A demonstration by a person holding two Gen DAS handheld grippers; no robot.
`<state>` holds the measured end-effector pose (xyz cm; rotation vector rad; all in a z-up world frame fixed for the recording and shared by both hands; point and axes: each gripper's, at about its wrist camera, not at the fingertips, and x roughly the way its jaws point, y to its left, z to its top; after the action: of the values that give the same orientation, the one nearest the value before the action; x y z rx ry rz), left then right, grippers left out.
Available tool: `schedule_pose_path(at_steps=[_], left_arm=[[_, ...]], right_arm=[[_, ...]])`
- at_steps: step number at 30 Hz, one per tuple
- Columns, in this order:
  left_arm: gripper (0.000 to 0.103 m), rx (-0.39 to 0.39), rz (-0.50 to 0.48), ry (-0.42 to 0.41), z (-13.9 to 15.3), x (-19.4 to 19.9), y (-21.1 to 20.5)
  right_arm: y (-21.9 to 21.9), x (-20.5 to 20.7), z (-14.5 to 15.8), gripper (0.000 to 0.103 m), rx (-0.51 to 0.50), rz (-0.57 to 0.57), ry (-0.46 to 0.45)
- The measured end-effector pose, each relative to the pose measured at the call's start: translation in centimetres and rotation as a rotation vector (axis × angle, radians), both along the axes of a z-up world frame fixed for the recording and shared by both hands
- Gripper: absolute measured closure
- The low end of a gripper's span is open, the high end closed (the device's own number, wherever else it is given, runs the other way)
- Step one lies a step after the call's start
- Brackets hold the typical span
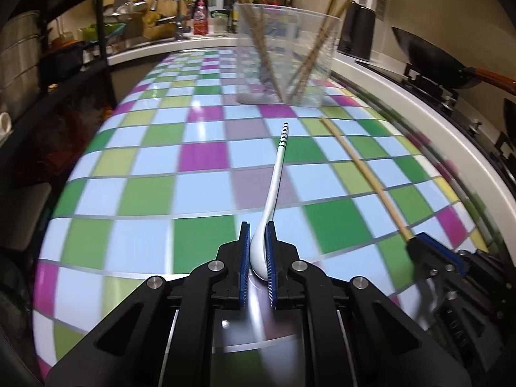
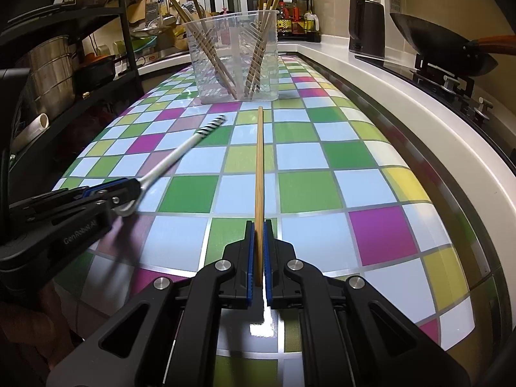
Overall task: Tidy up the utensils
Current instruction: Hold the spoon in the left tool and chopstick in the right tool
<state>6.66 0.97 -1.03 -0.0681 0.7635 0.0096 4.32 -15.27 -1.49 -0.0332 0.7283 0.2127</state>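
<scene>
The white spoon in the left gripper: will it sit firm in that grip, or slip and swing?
The white spoon looks glossy and smooth, so it may slip. The left gripper pinches it at the curved bowl end, so the long handle could pivot. It looks rigid, possibly ceramic, so a knock against the clear container might chip it.

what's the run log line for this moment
left gripper: shut on spoon | right gripper: shut on chopstick | cup: holds chopsticks
</scene>
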Motion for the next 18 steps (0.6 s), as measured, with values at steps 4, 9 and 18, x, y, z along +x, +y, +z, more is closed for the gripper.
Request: schedule_pose_path(at_steps=[4, 9, 18], left_arm=[[0.093, 0.017, 0.022, -0.005, 0.04, -0.49, 0.78], [0.093, 0.029, 0.029, -0.008, 0.05, -0.48, 0.57], [0.093, 0.035, 0.034, -0.013, 0.02, -0.4, 0.26]], right_arm=[[0.33, -0.08, -0.03, 0.097, -0.012, -0.01, -0.007], [0.4, -0.18, -0.1, 0.096, -0.019, -0.016, -0.012], [0.27, 0.04, -0.1, 0.096, -0.024, -0.023, -0.014]])
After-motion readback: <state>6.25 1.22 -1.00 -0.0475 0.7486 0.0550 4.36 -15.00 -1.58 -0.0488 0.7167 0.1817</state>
